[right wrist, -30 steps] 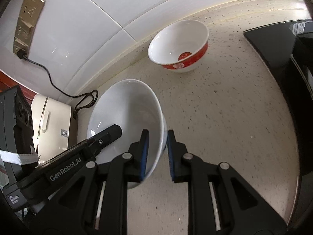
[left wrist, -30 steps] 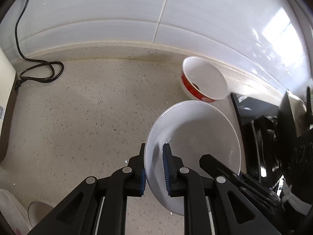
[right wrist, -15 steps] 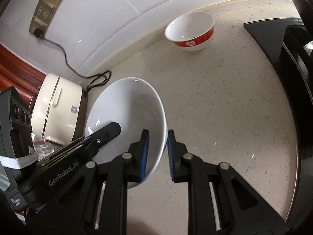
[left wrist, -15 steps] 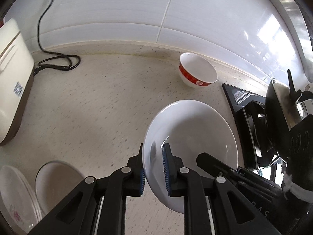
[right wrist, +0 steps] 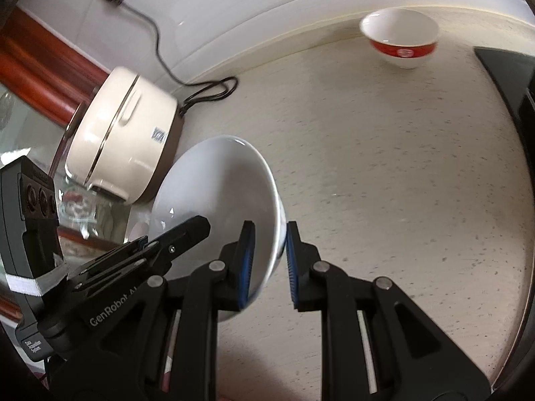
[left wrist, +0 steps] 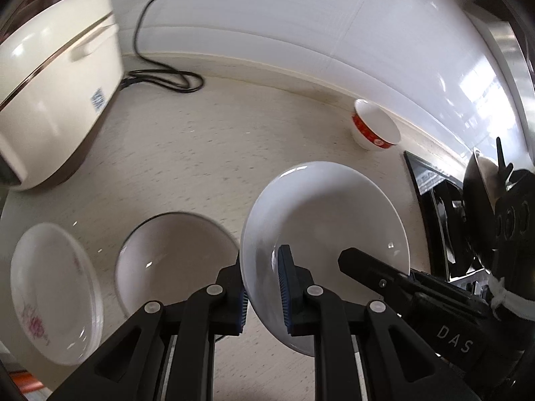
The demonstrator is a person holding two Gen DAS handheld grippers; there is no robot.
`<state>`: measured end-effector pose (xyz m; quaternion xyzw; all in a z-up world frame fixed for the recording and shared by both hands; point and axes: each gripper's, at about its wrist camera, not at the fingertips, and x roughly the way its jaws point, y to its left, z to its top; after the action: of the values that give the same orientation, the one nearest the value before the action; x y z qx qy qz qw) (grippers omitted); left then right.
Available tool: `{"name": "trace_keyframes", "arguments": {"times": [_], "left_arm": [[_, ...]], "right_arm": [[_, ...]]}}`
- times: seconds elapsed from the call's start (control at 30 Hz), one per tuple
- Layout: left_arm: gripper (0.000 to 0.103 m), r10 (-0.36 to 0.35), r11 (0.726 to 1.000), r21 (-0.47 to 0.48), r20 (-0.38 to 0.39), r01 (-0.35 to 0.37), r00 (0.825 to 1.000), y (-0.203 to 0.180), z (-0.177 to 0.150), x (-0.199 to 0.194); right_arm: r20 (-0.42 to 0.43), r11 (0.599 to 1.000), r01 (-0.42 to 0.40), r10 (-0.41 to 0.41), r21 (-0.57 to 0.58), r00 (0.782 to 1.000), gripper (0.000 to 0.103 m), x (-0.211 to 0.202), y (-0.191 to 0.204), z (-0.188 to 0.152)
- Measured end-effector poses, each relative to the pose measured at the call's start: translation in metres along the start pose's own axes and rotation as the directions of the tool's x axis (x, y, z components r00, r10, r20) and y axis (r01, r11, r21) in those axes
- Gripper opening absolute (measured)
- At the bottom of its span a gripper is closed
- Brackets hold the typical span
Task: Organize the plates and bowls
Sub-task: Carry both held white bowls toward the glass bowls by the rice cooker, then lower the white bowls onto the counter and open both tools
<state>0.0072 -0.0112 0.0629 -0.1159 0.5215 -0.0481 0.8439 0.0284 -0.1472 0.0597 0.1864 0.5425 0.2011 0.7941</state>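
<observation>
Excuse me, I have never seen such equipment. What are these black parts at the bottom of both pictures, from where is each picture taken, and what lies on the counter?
They are two hand-held grippers, each with a camera looking along its fingers. The left gripper and right gripper both clamp the rim of one white bowl. On the speckled counter lie a red-banded bowl, a second white bowl, a flowered plate and a cream cooker.
</observation>
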Motion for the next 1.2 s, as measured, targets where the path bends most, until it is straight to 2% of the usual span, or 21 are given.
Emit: {"name": "trace_keyframes", "arguments": {"times": [0.27,0.57,0.97,1.2], "left_arm": [[0.016,0.016,0.995,-0.097,0.015,-0.015,1.0,0.039,-0.015,-0.014],[0.016,0.037,0.98,-0.197,0.02,-0.033,0.999,0.076,-0.029,-0.019],[0.016,0.073,0.97,-0.232,0.006,-0.07,0.997,0.092,-0.036,-0.012],[0.016,0.091,0.97,-0.227,0.0,-0.088,0.996,0.099,-0.032,-0.009]], "right_arm": [[-0.059,0.995,-0.026,0.021,-0.096,0.998,0.022,0.016,0.032,-0.012],[-0.119,0.979,-0.019,-0.005,-0.201,0.993,0.021,0.044,0.066,-0.017],[-0.153,0.957,0.019,-0.066,-0.289,0.986,0.022,0.067,0.081,-0.023],[-0.13,0.949,0.051,-0.095,-0.31,0.987,0.03,0.064,0.082,-0.02]]}}
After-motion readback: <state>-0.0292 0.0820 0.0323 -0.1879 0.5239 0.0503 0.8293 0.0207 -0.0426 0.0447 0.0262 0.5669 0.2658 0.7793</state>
